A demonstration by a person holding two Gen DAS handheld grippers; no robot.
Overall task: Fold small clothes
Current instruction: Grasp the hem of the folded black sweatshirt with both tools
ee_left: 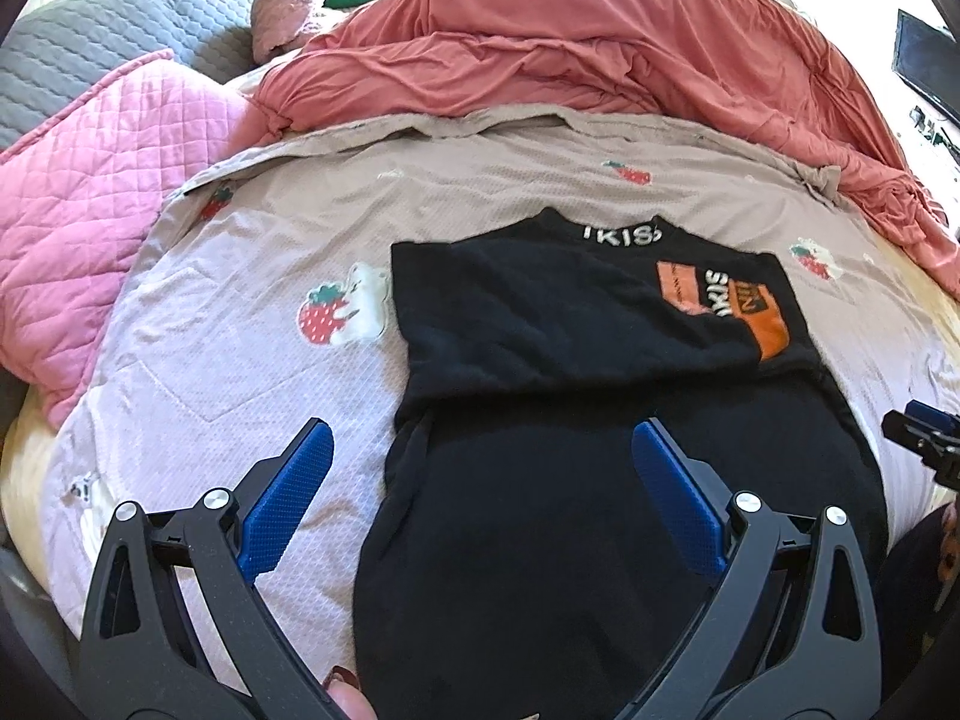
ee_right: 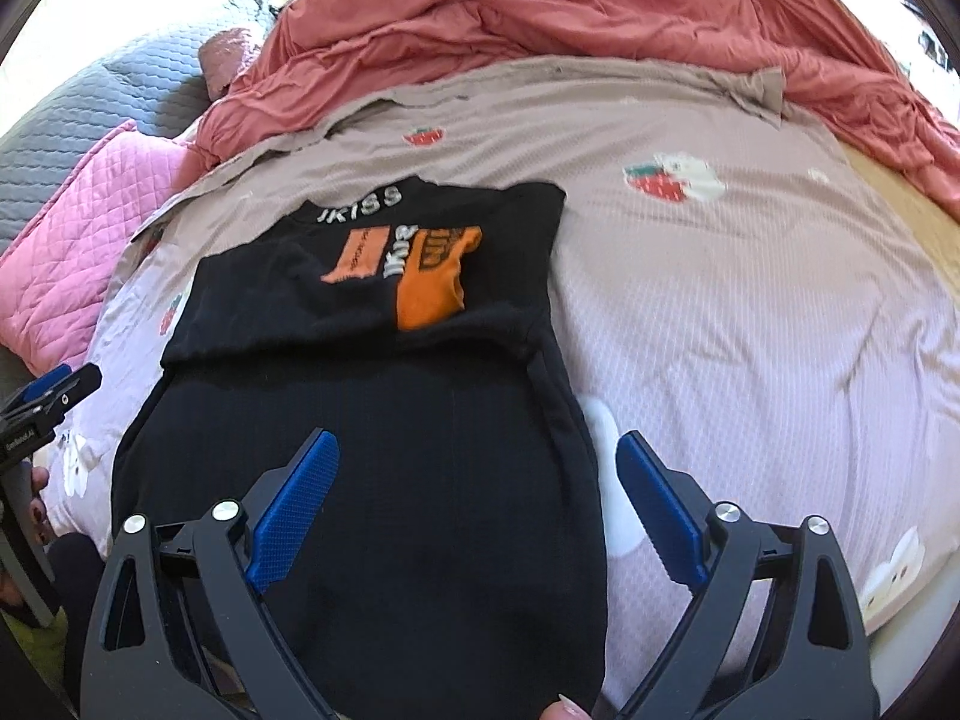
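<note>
A small black shirt (ee_left: 540,330) lies flat on the bed, collar toward twelve o'clock. Its sides are folded inward into a narrow strip. White lettering marks the collar; an orange-and-white print sits toward two o'clock.

A black T-shirt (ee_left: 540,324) with an orange print lies on a strawberry-patterned pink-beige sheet (ee_left: 252,240); the duvet (ee_left: 600,42) is coral.

A bed fills both views, covered by a pale pink sheet (ee_left: 252,372) printed with strawberries. Across the top lies a rumpled salmon-red duvet (ee_left: 600,42). At upper left sit a quilted pink pillow (ee_left: 78,204) and a grey quilted cover (ee_left: 90,42) — bright daylight washes the far edge. A dark screen (ee_left: 924,66) shows at upper right.
</note>
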